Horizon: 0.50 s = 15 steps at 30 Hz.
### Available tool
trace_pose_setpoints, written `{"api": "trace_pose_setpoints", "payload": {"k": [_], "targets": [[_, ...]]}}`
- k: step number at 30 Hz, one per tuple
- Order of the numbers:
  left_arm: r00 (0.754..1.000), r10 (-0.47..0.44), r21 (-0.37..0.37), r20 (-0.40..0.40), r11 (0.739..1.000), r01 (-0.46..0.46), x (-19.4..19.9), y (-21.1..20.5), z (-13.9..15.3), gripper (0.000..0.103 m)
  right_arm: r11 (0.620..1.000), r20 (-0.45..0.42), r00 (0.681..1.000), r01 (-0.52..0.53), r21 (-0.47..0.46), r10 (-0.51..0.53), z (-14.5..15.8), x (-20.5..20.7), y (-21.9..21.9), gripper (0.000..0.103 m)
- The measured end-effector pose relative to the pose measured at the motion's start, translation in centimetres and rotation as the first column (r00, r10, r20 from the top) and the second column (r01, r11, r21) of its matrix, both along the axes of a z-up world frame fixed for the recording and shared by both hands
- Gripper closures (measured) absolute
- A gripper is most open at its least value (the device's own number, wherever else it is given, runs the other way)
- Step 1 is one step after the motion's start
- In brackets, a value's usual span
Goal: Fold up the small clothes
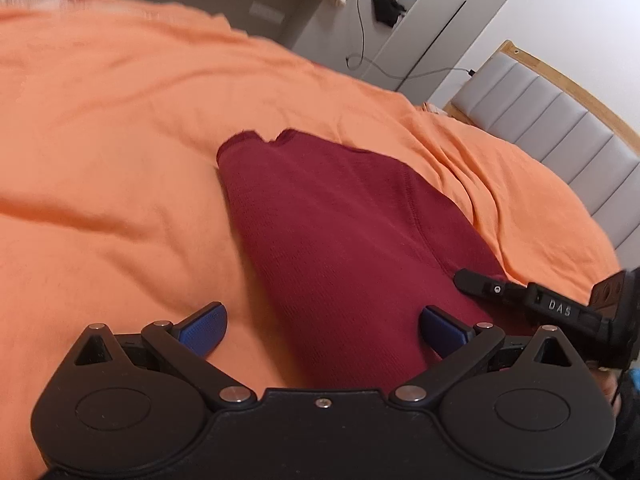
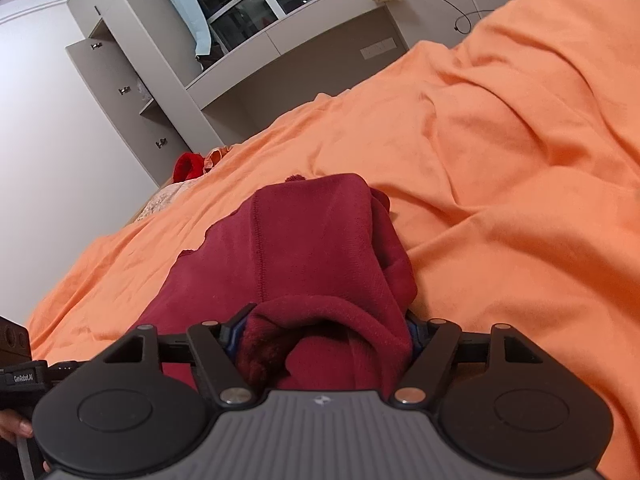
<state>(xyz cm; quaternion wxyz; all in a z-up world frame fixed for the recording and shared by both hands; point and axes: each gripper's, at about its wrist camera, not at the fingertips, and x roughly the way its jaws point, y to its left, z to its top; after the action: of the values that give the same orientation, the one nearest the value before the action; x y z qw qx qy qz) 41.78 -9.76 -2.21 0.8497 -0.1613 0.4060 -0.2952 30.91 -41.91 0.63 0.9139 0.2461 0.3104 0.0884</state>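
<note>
While midway through a fold, hovering with the left gripper [image 1: 320,316] spread wide and empty, blue pads on either side of the near left edge of the maroon top [image 1: 340,220], flat on the orange sheet [image 1: 120,120] toward the near edge of the bed. Further right, gripping a bunched near corner of the same top with the right gripper [image 2: 326,324], fingers closed on a thick roll of cloth. Judged next: closing the left gripper on its own corner, then lifting both together and laying the near end over toward the far end, without dragging the layer beneath. Round about: a red thing [image 2: 186,166] at the far left corner of the bed, a grey cupboard [image 2: 132,80] beyond it, a dangling cable [image 1: 362,20], a padded headboard [image 1: 560,128] along the right edge. Nothing in the fold's path except wrinkles in the sheet, likely to catch the cloth.
</note>
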Motion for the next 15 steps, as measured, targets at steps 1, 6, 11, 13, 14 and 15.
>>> {"api": "trace_pose_setpoints", "payload": {"k": [1, 6, 11, 13, 14, 15], "targets": [[1.000, -0.005, -0.007, -0.004, 1.000, 0.005, 0.1, 0.0, -0.2, 0.001, 1.000, 0.004, 1.000, 0.003, -0.008, -0.003, 0.0, 0.0, 0.1, 0.030], [0.999, 0.023, 0.021, 0.034, 0.999, -0.023, -0.7, -1.0, 0.2, 0.010, 0.997, 0.055, 0.998, -0.001, -0.073, 0.005, 0.7, -0.5, 1.5, 0.050], [0.997, 0.031, 0.009, 0.064, 0.999, -0.031, -1.2, -1.8, 1.1, 0.052, 0.983, 0.139, 0.990, 0.010, -0.184, 0.016, 2.0, -1.2, 3.2, 0.067], [0.992, 0.057, 0.011, 0.110, 0.998, -0.058, -1.5, -1.8, 1.7, 0.067, 0.972, 0.191, 0.981, 0.024, -0.233, 0.022, 2.7, -1.5, 4.1, 0.069], [0.988, 0.067, 0.007, 0.136, 0.998, -0.068, -1.7, -1.7, 2.2, 0.069, 0.967, 0.225, 0.974, 0.027, -0.254, 0.032, 3.1, -1.8, 4.7, 0.069], [0.982, 0.072, 0.006, 0.172, 0.997, -0.074, -1.9, -1.7, 2.8, 0.071, 0.963, 0.254, 0.966, 0.029, -0.267, 0.041, 3.4, -1.9, 5.2, 0.070]]}}
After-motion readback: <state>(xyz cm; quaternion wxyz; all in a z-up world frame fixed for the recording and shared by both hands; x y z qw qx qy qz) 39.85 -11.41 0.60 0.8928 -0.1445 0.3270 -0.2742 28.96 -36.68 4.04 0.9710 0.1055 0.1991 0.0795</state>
